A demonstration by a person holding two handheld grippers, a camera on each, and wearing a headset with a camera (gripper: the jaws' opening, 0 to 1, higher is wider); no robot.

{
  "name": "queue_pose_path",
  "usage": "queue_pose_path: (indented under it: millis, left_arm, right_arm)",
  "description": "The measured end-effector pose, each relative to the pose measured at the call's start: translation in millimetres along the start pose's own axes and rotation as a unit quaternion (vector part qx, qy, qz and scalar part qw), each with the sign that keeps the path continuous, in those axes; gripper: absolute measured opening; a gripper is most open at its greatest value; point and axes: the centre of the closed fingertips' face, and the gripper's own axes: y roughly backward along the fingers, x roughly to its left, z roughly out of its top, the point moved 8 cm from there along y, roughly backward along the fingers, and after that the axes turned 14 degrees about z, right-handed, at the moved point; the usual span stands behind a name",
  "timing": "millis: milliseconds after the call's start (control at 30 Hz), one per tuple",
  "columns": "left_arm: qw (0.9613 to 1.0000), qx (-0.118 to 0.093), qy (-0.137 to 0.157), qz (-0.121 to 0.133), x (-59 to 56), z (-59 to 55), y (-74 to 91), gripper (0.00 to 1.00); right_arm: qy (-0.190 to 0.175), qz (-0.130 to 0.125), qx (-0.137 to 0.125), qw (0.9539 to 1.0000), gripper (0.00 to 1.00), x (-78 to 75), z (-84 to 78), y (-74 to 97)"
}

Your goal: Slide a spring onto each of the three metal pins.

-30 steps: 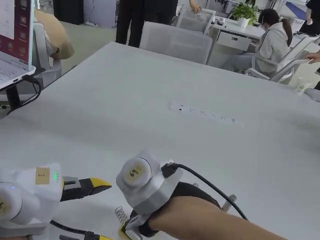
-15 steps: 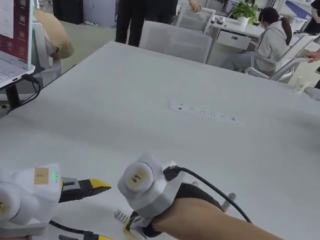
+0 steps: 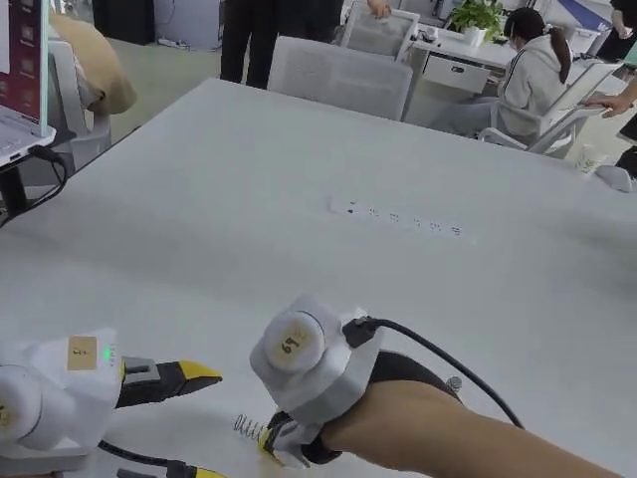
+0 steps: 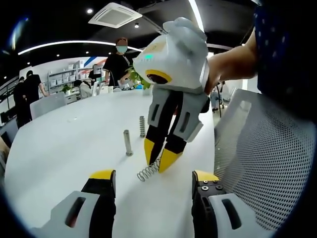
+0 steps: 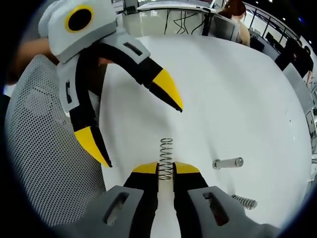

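My right gripper (image 5: 166, 168) is shut on one end of a small coil spring (image 5: 166, 154), which sticks out past its yellow tips just above the white table. In the head view that spring (image 3: 249, 429) points left from the right gripper (image 3: 271, 439). My left gripper (image 4: 153, 176) is open with nothing between its jaws, close to the left of the spring (image 4: 147, 171). A bare metal pin (image 4: 128, 143) stands upright behind it, and a second pin (image 4: 142, 126) wears a spring. The bare pin (image 5: 228, 162) and the sprung pin (image 5: 244, 202) lie to the right gripper's right.
The white table (image 3: 299, 199) stretches far ahead, with a flat power strip (image 3: 393, 214) set in its middle. A laptop (image 3: 20, 70) sits at the left edge. Mesh chairs (image 3: 338, 75) and seated people are beyond the far edge.
My right gripper has shifted a little to the right with the spring still in it. The left gripper has stayed put, and the head camera has tilted slightly.
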Motion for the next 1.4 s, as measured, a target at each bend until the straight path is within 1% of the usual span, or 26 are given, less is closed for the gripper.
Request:
queue_pose_path:
  millis: [67, 133, 167, 267, 367, 400, 500, 533, 600, 700, 833, 933, 1067, 1233, 1400]
  left_arm:
    - [1.0, 0.001, -0.005, -0.003, -0.5, 1.6, -1.1, 0.55]
    - [1.0, -0.002, -0.004, -0.005, -0.7, 4.1, -1.9, 0.52]
    - [0.9999, -0.006, -0.003, -0.008, -1.1, 6.5, -2.4, 0.49]
    - [0.9998, -0.009, -0.006, -0.016, -2.1, 9.6, -3.3, 0.42]
    - [0.9996, -0.01, -0.011, -0.025, -4.4, 11.6, -3.9, 0.35]
    - [0.9995, -0.011, -0.012, -0.027, -5.0, 11.9, -3.8, 0.32]
    - [0.9989, -0.016, -0.016, -0.041, -10.4, 13.4, -4.9, 0.26]
    - [0.9985, -0.016, -0.017, -0.05, -13.2, 13.7, -5.4, 0.22]
    - [0.998, -0.013, -0.021, -0.058, -17.1, 13.5, -6.7, 0.17]
    - [0.9977, -0.009, -0.026, -0.063, -18.4, 12.7, -8.2, 0.13]
    - [0.9973, -0.01, -0.028, -0.068, -19.2, 14.2, -8.4, 0.08]
    - [0.997, -0.01, -0.029, -0.071, -19.2, 15.6, -8.3, 0.07]
    - [0.9962, -0.005, -0.033, -0.08, -22.2, 16.8, -8.2, 0.06]
    - [0.9961, -0.005, -0.035, -0.082, -23.7, 17.8, -8.8, 0.11]
    - [0.9962, -0.006, -0.035, -0.08, -24.5, 18.7, -7.5, 0.11]
  right_arm:
    - [0.006, 0.011, -0.002, 0.9999, 0.08, 3.6, 3.1, 7.1]
    - [0.014, 0.013, -0.006, 0.9998, 0.08, 5.7, 5.9, 12.3]
    - [0.019, 0.021, -0.002, 0.9996, 0.08, 8.0, 6.5, 15.3]
    - [0.035, 0.023, 0.0, 0.9991, 0.08, 12.2, 8.9, 22.1]
    - [0.05, 0.03, 0.008, 0.9982, 0.08, 17.1, 9.7, 26.7]
    - [0.056, 0.036, 0.014, 0.9977, 0.08, 18.8, 9.7, 27.3]
    - [0.069, 0.042, 0.019, 0.9965, 0.08, 22.9, 10.0, 27.5]
    - [0.073, 0.048, 0.022, 0.9959, 0.08, 24.6, 10.1, 27.5]
    - [0.079, 0.051, 0.026, 0.9952, 0.08, 26.1, 10.3, 27.8]
    - [0.092, 0.058, 0.035, 0.9934, 0.08, 30.0, 10.0, 27.7]
    - [0.101, 0.062, 0.042, 0.992, 0.08, 31.9, 9.5, 29.8]
    - [0.108, 0.063, 0.044, 0.9911, 0.08, 33.4, 9.7, 32.3]
    - [0.117, 0.067, 0.051, 0.9896, 0.08, 35.9, 9.5, 35.3]
    - [0.118, 0.065, 0.055, 0.9894, 0.08, 34.3, 8.9, 37.6]
    - [0.12, 0.064, 0.057, 0.9891, 0.08, 34.1, 9.1, 39.5]
